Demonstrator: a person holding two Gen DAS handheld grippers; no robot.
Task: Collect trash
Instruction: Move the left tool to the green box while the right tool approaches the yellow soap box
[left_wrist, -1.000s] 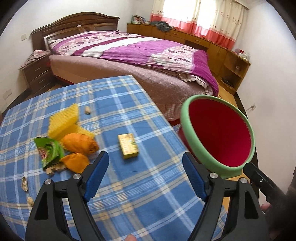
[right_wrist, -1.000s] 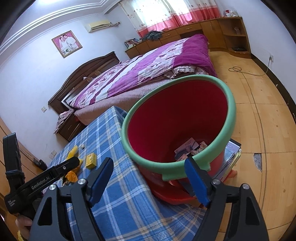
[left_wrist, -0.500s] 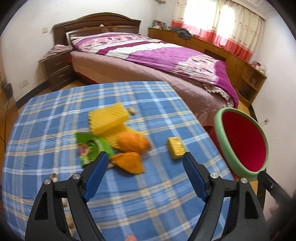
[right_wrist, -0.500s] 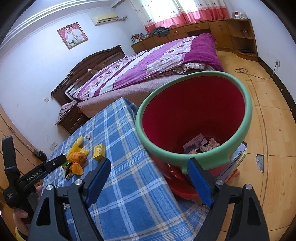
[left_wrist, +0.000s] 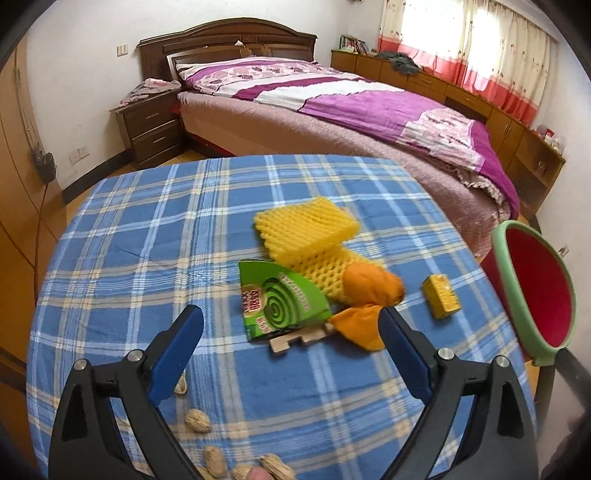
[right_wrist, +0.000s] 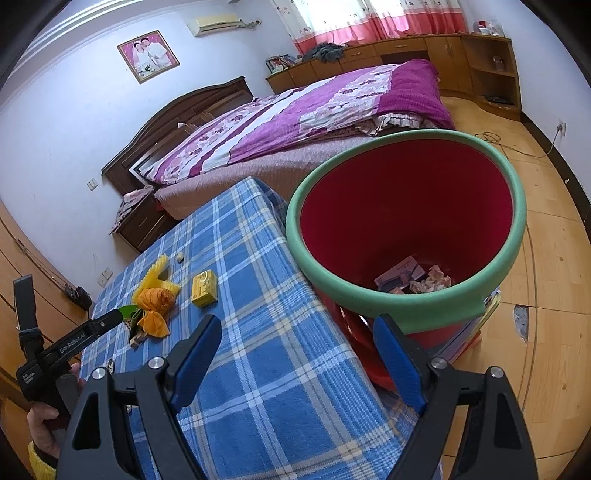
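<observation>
Left wrist view: the left tongs (left_wrist: 291, 347) hang spread and empty above the table (left_wrist: 147, 236); a green wrapper (left_wrist: 280, 301) and orange peels (left_wrist: 369, 295) lie just ahead.

Right wrist view: the right tongs (right_wrist: 297, 356) are spread, the red bin (right_wrist: 406, 229) just ahead of the right tip.

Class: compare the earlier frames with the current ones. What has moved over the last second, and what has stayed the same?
The left gripper has swung left, from facing the red bin to hovering over the green wrapper and orange peels; nut shells have come into view. Both grippers remain open and empty. The right gripper shifted only slightly, and the trash on the table has not moved.
</observation>
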